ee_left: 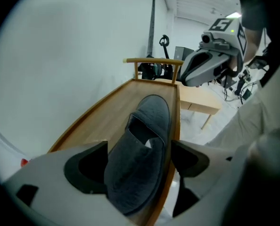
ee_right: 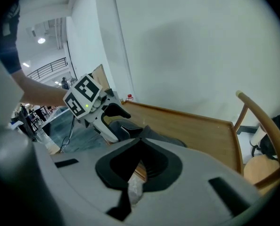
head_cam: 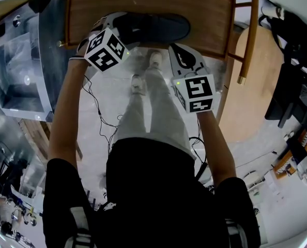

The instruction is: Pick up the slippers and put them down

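One dark grey slipper [head_cam: 153, 27] lies flat on the wooden tabletop [head_cam: 205, 9], close to its near edge. My left gripper [head_cam: 111, 20] is at the slipper's left end. In the left gripper view the jaws stand wide on either side of the slipper [ee_left: 140, 149], the pads not pressing it, so the left gripper [ee_left: 137, 166] is open. My right gripper [head_cam: 177, 49] hovers just off the table edge to the slipper's right. The right gripper view shows its jaws [ee_right: 139, 166] shut with nothing in them, the slipper [ee_right: 154, 136] and left gripper [ee_right: 114, 112] beyond.
A wooden chair with a round seat [head_cam: 257, 81] stands right of the table. A glass-fronted cabinet [head_cam: 19, 71] stands at the left. Cables [head_cam: 99, 118] run over the floor by the person's legs [head_cam: 148, 97]. A dark bag [head_cam: 293, 87] sits at the far right.
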A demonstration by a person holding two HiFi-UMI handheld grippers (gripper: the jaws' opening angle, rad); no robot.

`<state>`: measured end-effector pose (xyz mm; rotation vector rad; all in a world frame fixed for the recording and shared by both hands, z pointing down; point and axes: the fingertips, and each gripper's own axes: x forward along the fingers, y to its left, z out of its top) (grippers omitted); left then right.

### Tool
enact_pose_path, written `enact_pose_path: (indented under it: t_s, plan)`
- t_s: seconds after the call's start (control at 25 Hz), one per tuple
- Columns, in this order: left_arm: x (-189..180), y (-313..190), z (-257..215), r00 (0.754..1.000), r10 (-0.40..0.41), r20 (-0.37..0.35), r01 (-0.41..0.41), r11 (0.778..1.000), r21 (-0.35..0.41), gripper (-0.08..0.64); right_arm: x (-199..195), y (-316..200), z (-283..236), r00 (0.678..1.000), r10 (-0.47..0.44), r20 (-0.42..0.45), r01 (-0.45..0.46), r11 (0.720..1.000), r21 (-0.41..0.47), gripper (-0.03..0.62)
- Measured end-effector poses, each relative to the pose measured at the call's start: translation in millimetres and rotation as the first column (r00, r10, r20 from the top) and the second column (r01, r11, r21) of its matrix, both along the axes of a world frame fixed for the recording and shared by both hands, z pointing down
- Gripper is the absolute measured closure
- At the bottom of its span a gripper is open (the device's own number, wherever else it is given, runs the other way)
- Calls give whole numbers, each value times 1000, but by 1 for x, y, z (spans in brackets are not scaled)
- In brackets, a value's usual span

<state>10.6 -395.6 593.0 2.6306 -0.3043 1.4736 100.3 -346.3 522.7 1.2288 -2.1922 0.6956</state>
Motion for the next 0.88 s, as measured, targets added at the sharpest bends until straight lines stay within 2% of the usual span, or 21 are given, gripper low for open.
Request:
enact_pose_path:
  t_s: [0.32, 0.56, 0.88]
  plan:
    - [7, -5, 14, 990, 121, 74, -121, 993, 0, 132, -4, 4, 8, 1000, -2, 4, 2, 1000, -23, 592]
    - [14, -1, 24, 962, 239, 129, -238, 971, -23, 127, -6, 5, 11, 1000, -1, 8, 2, 999, -35, 592]
    - [22, 4, 40, 944, 289, 161, -280, 957, -76, 127, 1, 3, 16, 1000, 12, 5, -11, 999, -37, 592]
